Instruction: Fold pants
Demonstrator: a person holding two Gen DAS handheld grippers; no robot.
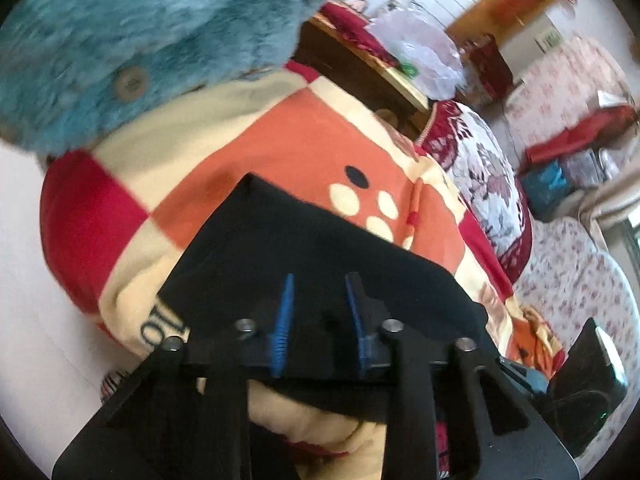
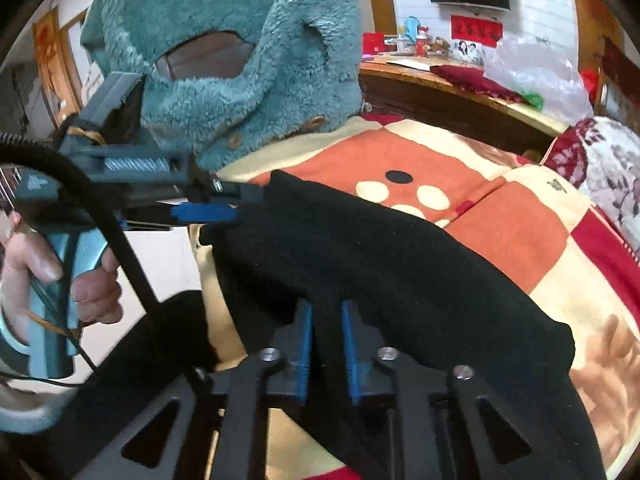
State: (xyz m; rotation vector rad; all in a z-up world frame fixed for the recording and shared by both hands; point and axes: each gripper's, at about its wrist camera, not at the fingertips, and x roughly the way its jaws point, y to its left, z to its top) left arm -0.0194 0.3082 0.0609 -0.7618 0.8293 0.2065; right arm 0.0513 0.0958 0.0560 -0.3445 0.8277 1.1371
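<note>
The black pants [image 1: 304,256] lie folded on an orange, cream and red checked blanket [image 1: 248,136]. My left gripper [image 1: 320,284] sits at the pants' near edge, its blue pads [image 1: 285,312] closed on a fold of black cloth. In the right wrist view the pants [image 2: 400,264] stretch across the blanket [image 2: 512,232]. My right gripper [image 2: 326,308] grips black cloth between its blue pads [image 2: 306,344]. The left gripper [image 2: 236,210] shows there too, shut on the pants' far left edge.
A teal fluffy garment [image 2: 224,48] with buttons hangs at the blanket's far end. A wooden table [image 2: 460,92] with a plastic bag [image 2: 532,76] stands behind. A floral cushion [image 1: 480,184] lies to the right. The floor [image 1: 32,280] is at left.
</note>
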